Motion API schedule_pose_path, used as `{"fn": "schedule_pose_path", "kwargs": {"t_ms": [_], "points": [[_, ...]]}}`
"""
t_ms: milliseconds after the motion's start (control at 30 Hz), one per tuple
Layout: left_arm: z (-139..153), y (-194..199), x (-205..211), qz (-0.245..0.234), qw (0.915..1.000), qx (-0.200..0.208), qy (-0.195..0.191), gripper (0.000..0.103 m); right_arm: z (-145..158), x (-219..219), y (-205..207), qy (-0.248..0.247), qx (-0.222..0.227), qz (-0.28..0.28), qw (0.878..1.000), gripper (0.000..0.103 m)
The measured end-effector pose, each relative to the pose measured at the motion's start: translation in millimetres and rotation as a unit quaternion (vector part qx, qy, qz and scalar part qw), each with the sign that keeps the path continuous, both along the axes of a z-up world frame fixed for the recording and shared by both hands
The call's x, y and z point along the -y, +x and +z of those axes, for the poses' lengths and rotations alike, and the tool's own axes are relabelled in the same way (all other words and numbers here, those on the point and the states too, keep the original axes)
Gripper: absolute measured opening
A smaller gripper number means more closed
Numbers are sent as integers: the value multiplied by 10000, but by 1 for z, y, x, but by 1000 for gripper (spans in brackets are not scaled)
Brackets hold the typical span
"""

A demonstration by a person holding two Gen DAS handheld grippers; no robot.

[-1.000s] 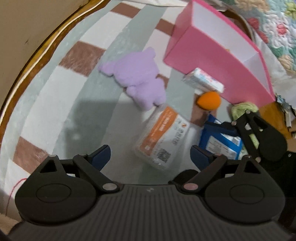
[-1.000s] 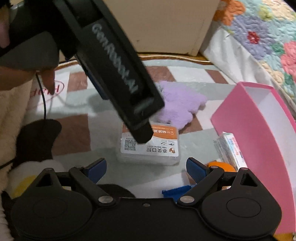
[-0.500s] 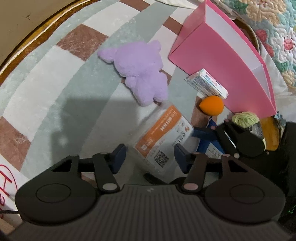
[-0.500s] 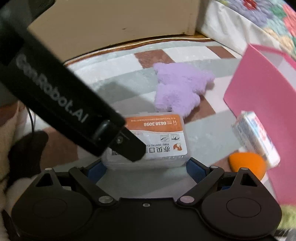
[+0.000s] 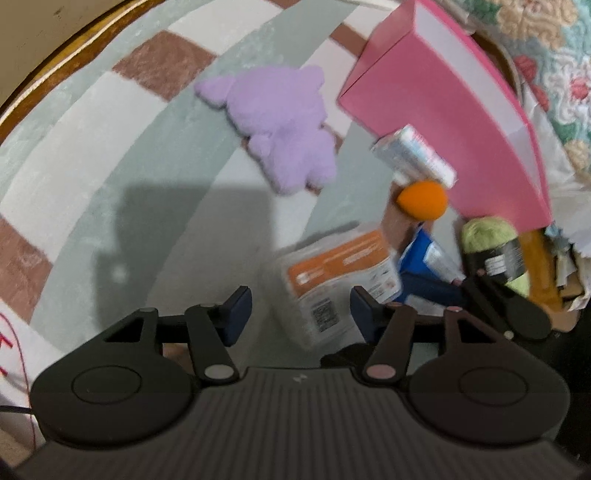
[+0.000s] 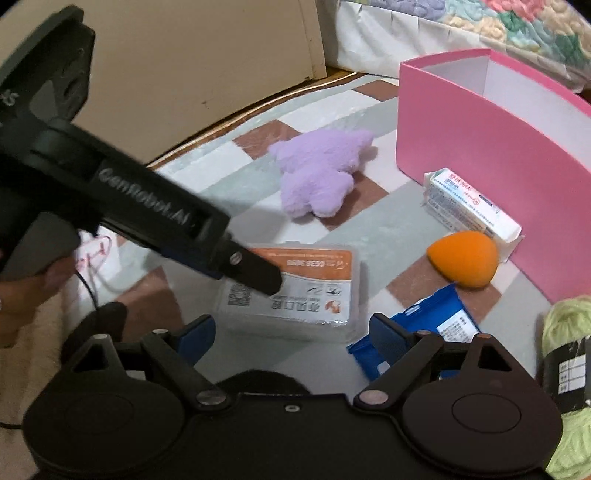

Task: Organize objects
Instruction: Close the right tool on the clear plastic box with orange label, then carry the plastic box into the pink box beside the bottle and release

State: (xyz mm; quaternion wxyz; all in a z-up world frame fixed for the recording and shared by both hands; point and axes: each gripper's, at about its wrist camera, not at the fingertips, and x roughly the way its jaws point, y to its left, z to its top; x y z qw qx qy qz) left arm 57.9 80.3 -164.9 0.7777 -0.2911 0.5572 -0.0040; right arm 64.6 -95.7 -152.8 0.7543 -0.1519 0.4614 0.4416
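Note:
A clear plastic box with an orange label (image 5: 334,280) (image 6: 295,291) lies on the checked rug. My left gripper (image 5: 300,310) sits around its near end, fingers partly closed with a gap still showing on the left side; its finger (image 6: 255,273) lies over the box in the right wrist view. My right gripper (image 6: 291,330) is open and empty, just in front of the box. The pink bin (image 5: 443,122) (image 6: 487,158) stands open at the right. A purple plush (image 5: 280,122) (image 6: 317,173) lies beside it.
An orange sponge (image 6: 463,258), a white tissue pack (image 6: 469,206), a blue pouch (image 6: 436,325) and green yarn (image 6: 569,332) lie near the bin. A cabinet (image 6: 184,55) and quilted bed (image 6: 480,22) border the rug.
My left gripper has narrowed from wide open and come down around the orange-label box. The right gripper has pulled back and turned right, staying open.

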Motion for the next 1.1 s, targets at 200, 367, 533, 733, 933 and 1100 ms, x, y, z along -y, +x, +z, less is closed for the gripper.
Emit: {"fn": "schedule_pose_path", "kwargs": {"t_ms": [200, 367, 533, 733, 933, 1100], "points": [[-1, 2, 4, 45, 9996, 237, -133, 52, -15, -17, 14, -175, 236, 312, 9991, 93], [-1, 0, 4, 21, 9995, 258, -176, 51, -18, -20, 12, -195, 297, 44, 9994, 94], [3, -3, 9, -77, 9994, 262, -212, 52, -14, -19, 1, -315, 459, -148, 9983, 93], [27, -14, 31, -498, 9972, 555, -34, 52, 2, 2, -5, -125, 416, -439, 9981, 93], [65, -18, 58, -903, 9907, 972, 297, 52, 30, 18, -15, -217, 751, -612, 9951, 93], [101, -7, 72, -1124, 9858, 1222, 269, 52, 67, 32, -10, -227, 1001, -824, 9913, 93]]}}
